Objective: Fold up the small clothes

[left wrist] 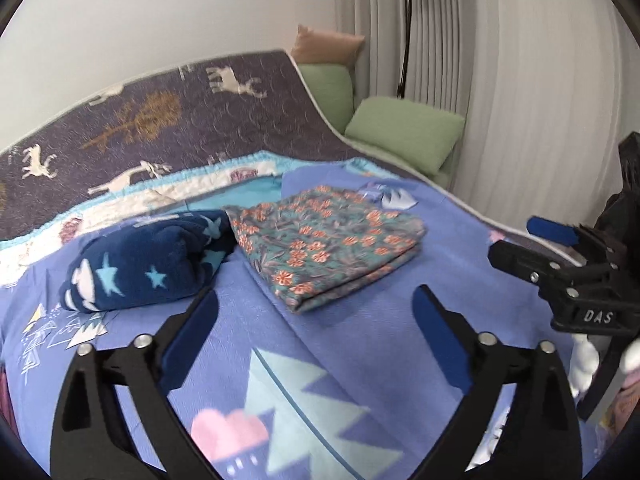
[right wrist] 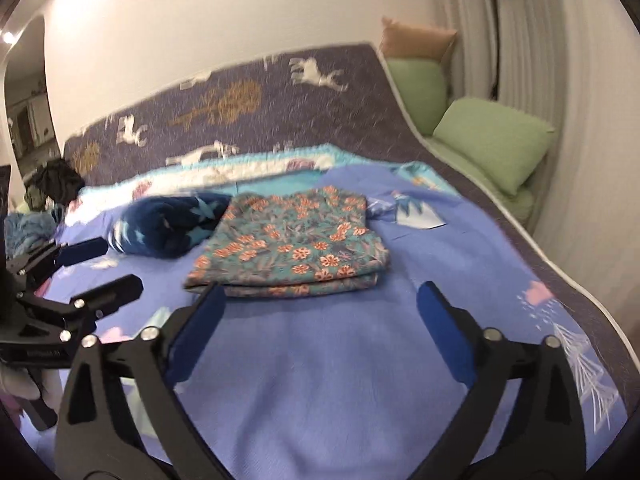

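Observation:
A folded teal garment with orange flowers (left wrist: 326, 240) (right wrist: 294, 246) lies flat on the blue bedspread (left wrist: 352, 344) (right wrist: 320, 360). Left of it sits a bunched navy fleece piece with stars (left wrist: 148, 262) (right wrist: 172, 226). My left gripper (left wrist: 316, 302) hovers open just short of the floral garment's near edge, nothing between its blue pads. My right gripper (right wrist: 322, 294) is also open and empty, its left fingertip close to the garment's front corner. Each gripper shows in the other's view: the right gripper (left wrist: 516, 242) at the right edge, the left gripper (right wrist: 116, 264) at the left edge.
A purple quilt with deer (left wrist: 168, 120) (right wrist: 248, 108) covers the far part of the bed. Green pillows (left wrist: 404, 132) (right wrist: 492, 144) and a tan cushion (left wrist: 326, 44) lie by the white curtain (left wrist: 520, 100). Dark clothes (right wrist: 56, 184) are piled at the far left.

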### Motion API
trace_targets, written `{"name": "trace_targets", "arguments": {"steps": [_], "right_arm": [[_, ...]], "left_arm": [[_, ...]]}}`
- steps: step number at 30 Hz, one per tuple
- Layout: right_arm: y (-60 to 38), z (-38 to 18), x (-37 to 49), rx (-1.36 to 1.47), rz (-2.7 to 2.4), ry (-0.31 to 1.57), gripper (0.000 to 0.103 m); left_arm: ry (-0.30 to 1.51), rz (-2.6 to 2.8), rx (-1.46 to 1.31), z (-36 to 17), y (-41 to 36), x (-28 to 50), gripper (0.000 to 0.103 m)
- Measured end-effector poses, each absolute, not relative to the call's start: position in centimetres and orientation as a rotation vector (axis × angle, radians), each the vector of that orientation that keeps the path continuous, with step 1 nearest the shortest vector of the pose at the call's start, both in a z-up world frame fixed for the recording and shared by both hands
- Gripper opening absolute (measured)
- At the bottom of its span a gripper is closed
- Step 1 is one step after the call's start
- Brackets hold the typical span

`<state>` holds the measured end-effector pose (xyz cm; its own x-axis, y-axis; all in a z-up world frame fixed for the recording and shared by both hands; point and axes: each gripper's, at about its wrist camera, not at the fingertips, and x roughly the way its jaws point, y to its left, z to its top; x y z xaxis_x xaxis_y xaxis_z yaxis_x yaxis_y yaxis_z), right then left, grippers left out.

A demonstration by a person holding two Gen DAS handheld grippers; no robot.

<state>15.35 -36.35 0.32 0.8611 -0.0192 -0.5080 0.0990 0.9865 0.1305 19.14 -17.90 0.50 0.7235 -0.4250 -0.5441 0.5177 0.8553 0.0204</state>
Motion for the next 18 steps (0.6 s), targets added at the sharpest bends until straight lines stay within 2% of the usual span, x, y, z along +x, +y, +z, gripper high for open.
{"name": "trace_targets", "arguments": {"steps": [8,18], "right_arm": [[-35.0,3.9,8.0,0.159,-0.07,0.478,0.101],[-33.9,5.7,2.2,0.208,-0.049,0.443,0.101]], "left_arm": [[0.477,-0.498,0.123,3.7,-16.1,12.6,0.101],[0.443,-0.384,0.109,5.5,-14.4,6.5,0.101]]}}
